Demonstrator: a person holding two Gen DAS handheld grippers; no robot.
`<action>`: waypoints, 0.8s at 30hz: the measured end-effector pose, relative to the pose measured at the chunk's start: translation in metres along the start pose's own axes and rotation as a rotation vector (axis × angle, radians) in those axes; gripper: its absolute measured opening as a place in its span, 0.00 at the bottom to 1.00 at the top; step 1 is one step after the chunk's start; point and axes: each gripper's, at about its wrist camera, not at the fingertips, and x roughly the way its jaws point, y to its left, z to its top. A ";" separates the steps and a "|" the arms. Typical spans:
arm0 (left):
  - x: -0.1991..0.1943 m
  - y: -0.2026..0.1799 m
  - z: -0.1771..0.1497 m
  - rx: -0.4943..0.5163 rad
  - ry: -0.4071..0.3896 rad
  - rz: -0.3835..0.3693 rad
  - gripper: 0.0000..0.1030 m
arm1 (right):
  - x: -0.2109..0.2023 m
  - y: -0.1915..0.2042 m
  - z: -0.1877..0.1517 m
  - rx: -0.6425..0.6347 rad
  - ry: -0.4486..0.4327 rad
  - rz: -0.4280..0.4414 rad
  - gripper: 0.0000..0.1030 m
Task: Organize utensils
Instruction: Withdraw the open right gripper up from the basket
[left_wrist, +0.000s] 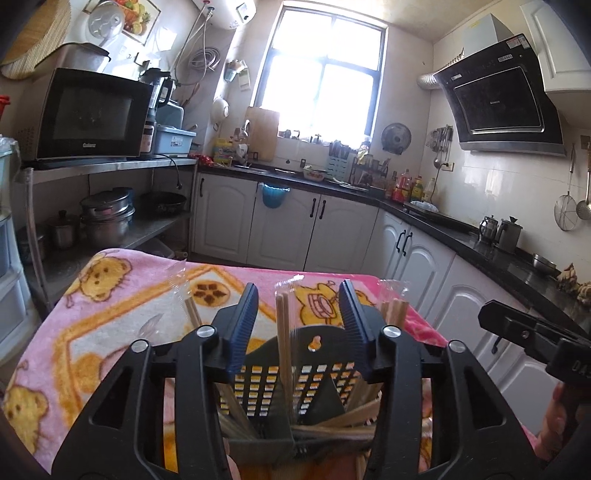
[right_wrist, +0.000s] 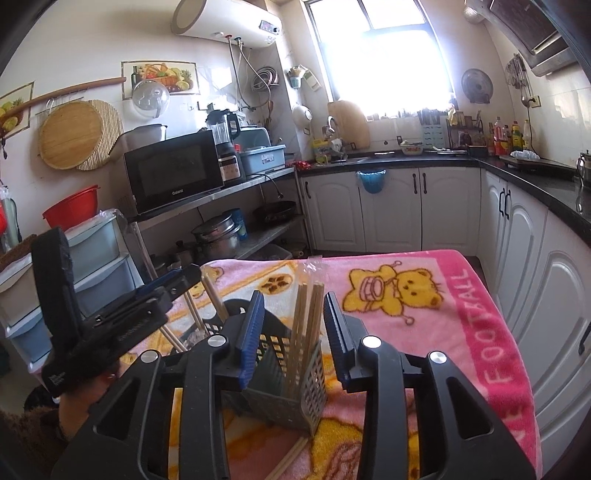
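Several wrapped pairs of chopsticks already stand in the slotted utensil holder, which sits on the pink bear-print blanket covering the table. In the left wrist view one pair rises dead centre, another leans out toward 10 o'clock, and a third pokes up at 2 o'clock beyond the right-hand finger. So most of the sorting looks done.

Your left gripper stands spread, its blue pads on either side of the centre pair without pressing on it. Your right gripper is likewise spread around the bundle in the holder's near compartment, pads clear of the sticks. Neither tool is pinching anything.

What is left, as far as you can judge: in the right wrist view at least one pair lies flat on the blanket at 6 o'clock of the holder, partly hidden under your gripper. That one wants picking up and standing in a compartment. Whether other loose pieces lie behind the holder you cannot tell from here. The leaning pair at 10 o'clock may also want straightening.
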 end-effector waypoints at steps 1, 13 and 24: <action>-0.002 0.000 -0.001 0.000 0.002 -0.002 0.43 | -0.001 0.000 -0.001 0.001 0.001 -0.002 0.35; -0.034 0.007 -0.011 -0.036 0.016 0.009 0.84 | -0.019 0.003 -0.012 -0.005 -0.002 -0.003 0.54; -0.057 0.012 -0.018 -0.036 0.035 0.016 0.90 | -0.033 0.011 -0.024 -0.028 -0.004 -0.011 0.67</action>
